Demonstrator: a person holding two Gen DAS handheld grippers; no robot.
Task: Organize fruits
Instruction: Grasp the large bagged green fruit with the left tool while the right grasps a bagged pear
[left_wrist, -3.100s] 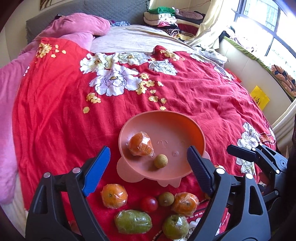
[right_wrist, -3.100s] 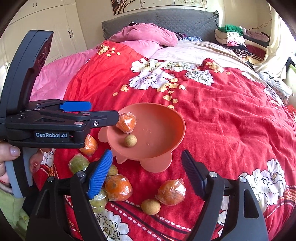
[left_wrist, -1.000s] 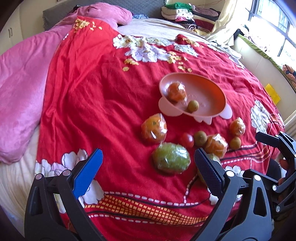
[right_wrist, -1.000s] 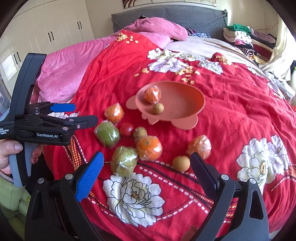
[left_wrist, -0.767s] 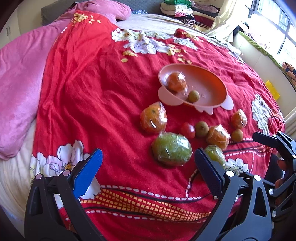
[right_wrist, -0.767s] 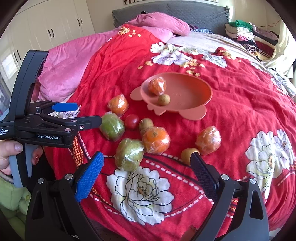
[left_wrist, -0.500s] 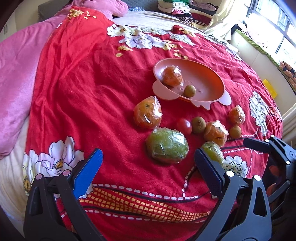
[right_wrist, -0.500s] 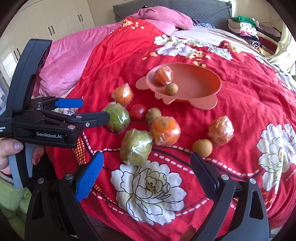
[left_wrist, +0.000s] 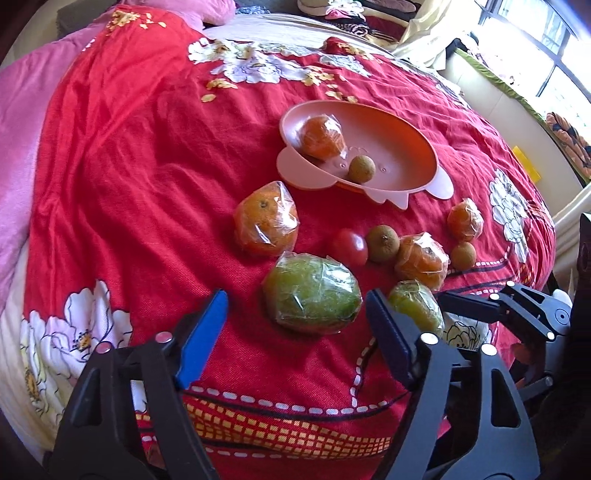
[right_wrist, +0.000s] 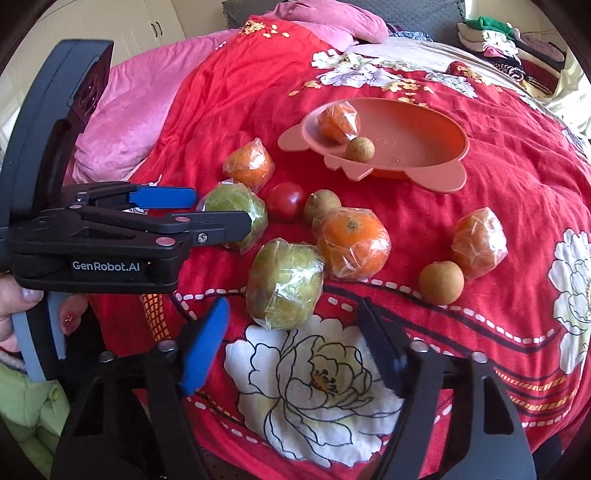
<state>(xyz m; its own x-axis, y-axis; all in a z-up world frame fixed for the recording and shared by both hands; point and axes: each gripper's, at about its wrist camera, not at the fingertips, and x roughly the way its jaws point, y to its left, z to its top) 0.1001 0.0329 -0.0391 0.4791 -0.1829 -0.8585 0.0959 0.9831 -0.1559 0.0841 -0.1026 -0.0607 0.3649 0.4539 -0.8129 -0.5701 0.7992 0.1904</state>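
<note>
A pink bowl (left_wrist: 406, 122) (right_wrist: 436, 122) on the red bedspread holds a wrapped orange (left_wrist: 321, 137) and a small brown fruit (left_wrist: 362, 168). In front of it lie several loose fruits: wrapped oranges (left_wrist: 266, 223) (right_wrist: 352, 242), a wrapped green fruit (left_wrist: 312, 293), a second green one (right_wrist: 284, 282), a red tomato (left_wrist: 349, 245) and small brown fruits (right_wrist: 441, 282). My left gripper (left_wrist: 295, 332) is open, its fingers on either side of the near edge of the green fruit. My right gripper (right_wrist: 295, 339) is open just short of the second green fruit.
The red flowered bedspread (left_wrist: 129, 166) covers the bed, with pink bedding (right_wrist: 122, 129) to the left and folded clothes (right_wrist: 509, 44) at the far end. The bed's edge falls away on the right beside a window (left_wrist: 554, 55).
Both grippers have pulled back from the bowl, then moved forward and lower toward the loose fruits. Each now sits close to a green fruit. No fruit has moved.
</note>
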